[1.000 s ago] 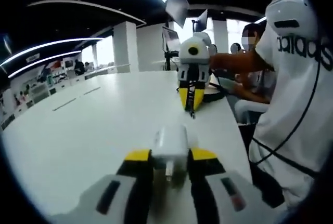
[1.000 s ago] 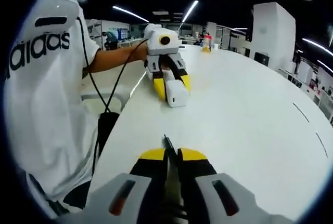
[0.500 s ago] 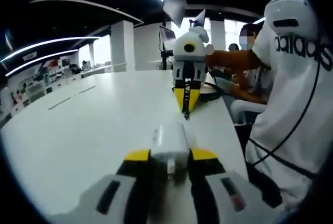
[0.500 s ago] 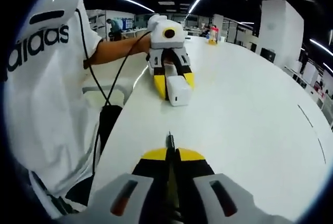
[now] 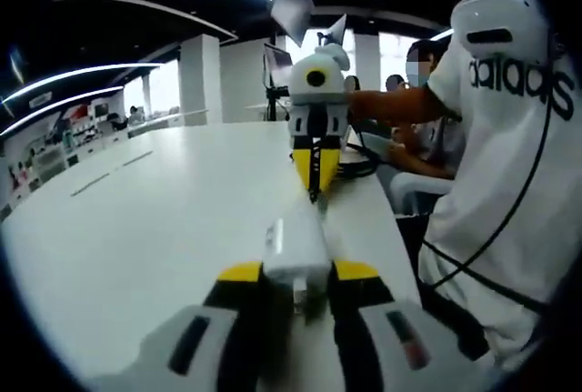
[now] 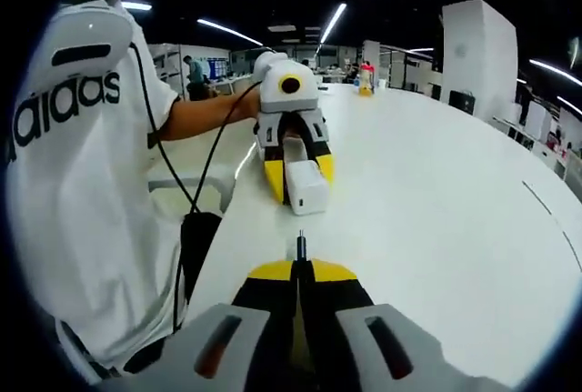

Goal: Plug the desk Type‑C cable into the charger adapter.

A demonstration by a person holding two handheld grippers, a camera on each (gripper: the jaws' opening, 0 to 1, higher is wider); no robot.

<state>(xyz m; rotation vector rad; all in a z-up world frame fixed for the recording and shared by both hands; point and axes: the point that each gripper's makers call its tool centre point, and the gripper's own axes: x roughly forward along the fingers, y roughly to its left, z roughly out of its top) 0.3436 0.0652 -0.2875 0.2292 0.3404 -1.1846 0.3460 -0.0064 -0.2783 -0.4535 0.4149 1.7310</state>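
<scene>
Alignment matters now: left gripper clamps the charger adapter above the white desk, and right gripper pinches the Type-C cable plug facing it, near but apart. Keep plug square to the port, advance slowly.

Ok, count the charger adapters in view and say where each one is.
1. The white charger adapter is clamped in the left gripper, facing the cable plug held in the right gripper.
</scene>
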